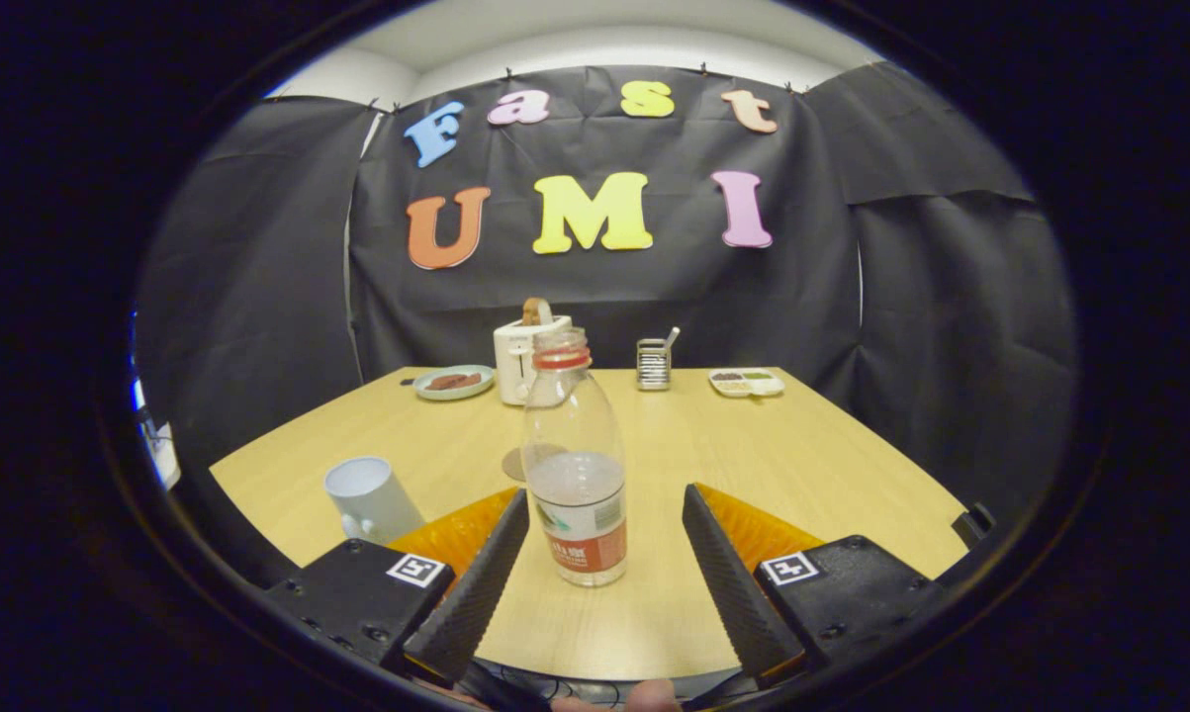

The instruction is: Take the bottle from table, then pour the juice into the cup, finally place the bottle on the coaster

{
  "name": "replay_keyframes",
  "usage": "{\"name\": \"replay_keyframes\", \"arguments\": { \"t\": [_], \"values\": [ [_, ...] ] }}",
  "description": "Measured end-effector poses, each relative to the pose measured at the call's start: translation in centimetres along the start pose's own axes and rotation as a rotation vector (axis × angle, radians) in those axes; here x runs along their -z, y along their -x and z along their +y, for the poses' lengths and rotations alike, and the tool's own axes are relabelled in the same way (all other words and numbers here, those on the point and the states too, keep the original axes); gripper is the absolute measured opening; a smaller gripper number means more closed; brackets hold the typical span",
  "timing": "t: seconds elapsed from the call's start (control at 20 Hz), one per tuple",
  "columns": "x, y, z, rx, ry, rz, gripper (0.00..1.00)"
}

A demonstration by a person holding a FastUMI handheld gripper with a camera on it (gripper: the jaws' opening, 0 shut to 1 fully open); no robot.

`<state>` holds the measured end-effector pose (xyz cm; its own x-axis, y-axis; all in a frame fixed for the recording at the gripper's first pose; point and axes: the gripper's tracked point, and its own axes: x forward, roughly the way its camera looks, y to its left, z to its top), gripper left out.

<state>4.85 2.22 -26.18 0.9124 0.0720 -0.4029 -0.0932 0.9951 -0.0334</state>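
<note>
Gripper (pixel 604 554): nearest the camera, fingers spread wide, nothing pinched; the two fingers reach forward over the near part of the counter (pixel 832 465), one on either side of the bottle

Bottle (pixel 575 460): clear plastic, upright on the counter between the fingertips and slightly ahead of them, closer to the left finger, touching neither as far as can be seen; roughly half full of a pale liquid; red ring at the neck, and whether a cap is on cannot be told

Cup (pixel 369 499): white, handled, standing on the counter to the left of the bottle, just beyond the left finger; contents not visible from here

Coaster (pixel 515 463): a flat round disc on the counter behind the bottle, partly seen through it; bare

Far edge of counter: a toaster (pixel 520 358) with something brown in its slot, a plate (pixel 454 382) of dark food, a small metal rack (pixel 654 364), a divided tray (pixel 747 382)

Progress, as judged: at the very start. The bottle is framed for the take but not yet gripped. Closing on it, lifting, pouring into the cup and setting it on the coaster all remain
</note>
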Motion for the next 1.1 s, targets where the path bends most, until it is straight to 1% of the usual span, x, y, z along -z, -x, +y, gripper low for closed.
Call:
{"name": "replay_keyframes", "arguments": {
  "t": [0.35,0.75,0.95,1.0,1.1],
  "values": [
    [3.1,-3.7,0.8,0.002,-0.005,0.069,1.00],
    [2.7,-6.3,1.6,0.025,-0.007,0.049,1.00],
    [2.2,-6.5,1.6,0.040,-0.007,0.036,0.92],
    [2.0,-6.5,1.7,0.043,-0.001,0.036,0.87],
    [2.2,-6.5,2.1,0.034,0.016,0.053,0.82]
  ]
}}
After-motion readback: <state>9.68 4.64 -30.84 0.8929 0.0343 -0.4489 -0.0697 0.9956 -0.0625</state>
